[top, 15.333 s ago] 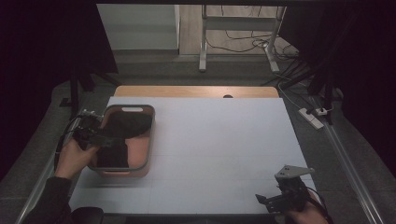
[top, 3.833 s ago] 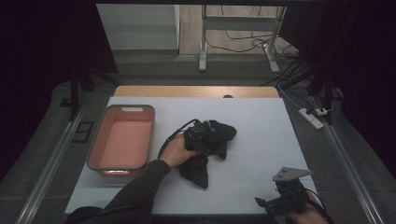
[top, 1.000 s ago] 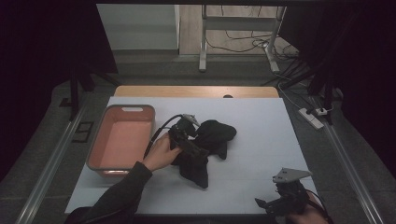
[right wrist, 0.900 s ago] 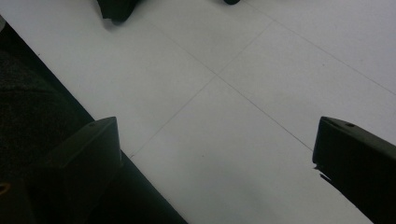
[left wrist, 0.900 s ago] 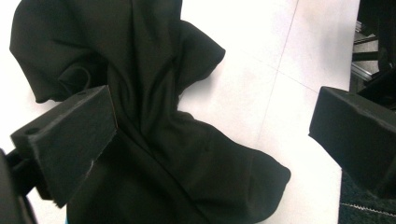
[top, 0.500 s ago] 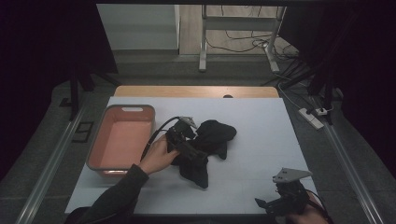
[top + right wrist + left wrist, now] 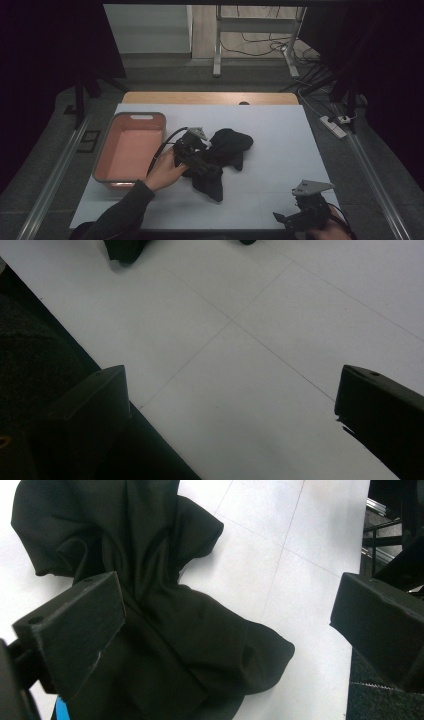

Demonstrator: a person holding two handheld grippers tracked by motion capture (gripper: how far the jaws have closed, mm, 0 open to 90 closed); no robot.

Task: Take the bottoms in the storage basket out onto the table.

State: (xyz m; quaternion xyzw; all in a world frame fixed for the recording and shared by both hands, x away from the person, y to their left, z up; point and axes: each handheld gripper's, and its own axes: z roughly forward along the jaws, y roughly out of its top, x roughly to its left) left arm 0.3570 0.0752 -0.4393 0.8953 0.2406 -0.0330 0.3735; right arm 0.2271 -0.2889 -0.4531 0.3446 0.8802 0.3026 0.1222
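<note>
Lying crumpled on the white table [image 7: 280,150], the black cloth [image 7: 227,150] sits right under and ahead of your left gripper [image 7: 192,150], whose jaws stand wide apart over it with nothing pinched between them. Close from here and you risk catching only a thin top fold, so the bulk could slide out as you lift; or the lower jaw could push the heap along the smooth sheet instead of biting in. Just behind your left gripper, on the far side from the cloth, the pink tub [image 7: 131,150] stands empty; a loose trailing corner could snag its rim. Your right gripper [image 7: 305,212] waits well apart at the near edge, jaws spread, holding nothing.
</note>
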